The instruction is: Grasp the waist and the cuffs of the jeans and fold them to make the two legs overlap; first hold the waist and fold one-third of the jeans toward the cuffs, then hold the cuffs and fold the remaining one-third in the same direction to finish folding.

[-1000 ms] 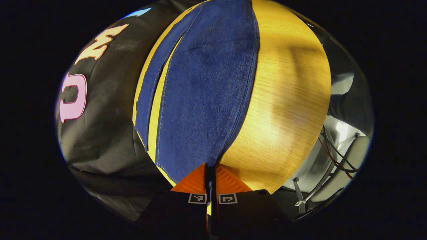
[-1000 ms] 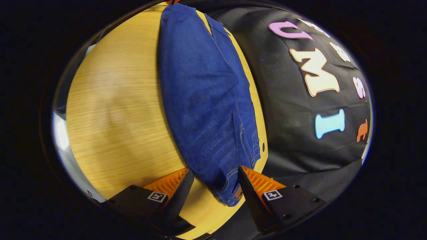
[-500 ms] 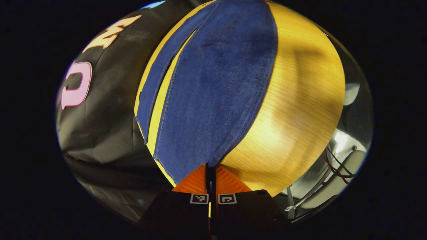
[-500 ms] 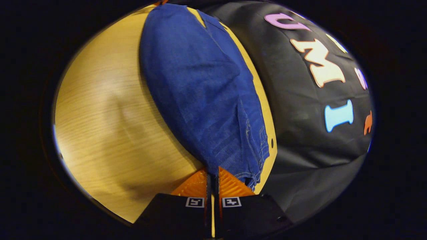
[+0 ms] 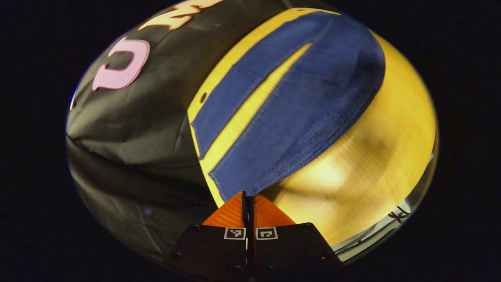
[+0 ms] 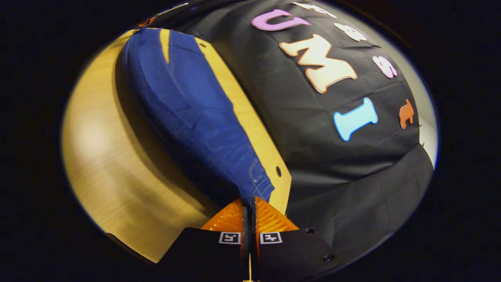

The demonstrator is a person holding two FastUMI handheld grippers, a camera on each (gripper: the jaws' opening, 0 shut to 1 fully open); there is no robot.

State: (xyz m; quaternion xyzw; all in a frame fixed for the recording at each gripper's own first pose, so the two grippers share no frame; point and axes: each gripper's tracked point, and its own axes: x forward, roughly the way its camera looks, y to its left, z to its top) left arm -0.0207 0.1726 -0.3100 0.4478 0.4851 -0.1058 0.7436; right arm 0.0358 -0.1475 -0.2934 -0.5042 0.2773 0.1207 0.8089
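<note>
1. Two grippers each held one end of the jeans (image 5: 285, 113). In the left gripper view, the left gripper (image 5: 247, 201) had its fingers pressed together on the corner of the near leg's cuff. In the right gripper view, the right gripper (image 6: 247, 205) had its fingers closed on the waist end, by the stitched pocket.
2. Jeans location: on the wooden table (image 5: 375, 164), along its far side close to the black booth wall (image 6: 332, 164). The far leg lay flat. The near leg's edge looked raised off the table, with a shadow beneath it.
3. A strip of bare table showed between the two legs in the left gripper view, so the legs did not yet overlap. Judged step: the first fold, carrying the near leg over the far one.
4. Handling, judged: denim is soft but fairly heavy and will sag between two held ends. Seams and hems are thicker and should give a firmer hold than a single layer. Both ends should travel together to keep the edge straight.
5. Hard to make out:
   - how much cloth lay between either pair of fingers; the fingers hid the pinch point
   - whether one layer or two was caught at the waist
   - motion blur softened the table surface in both views
</note>
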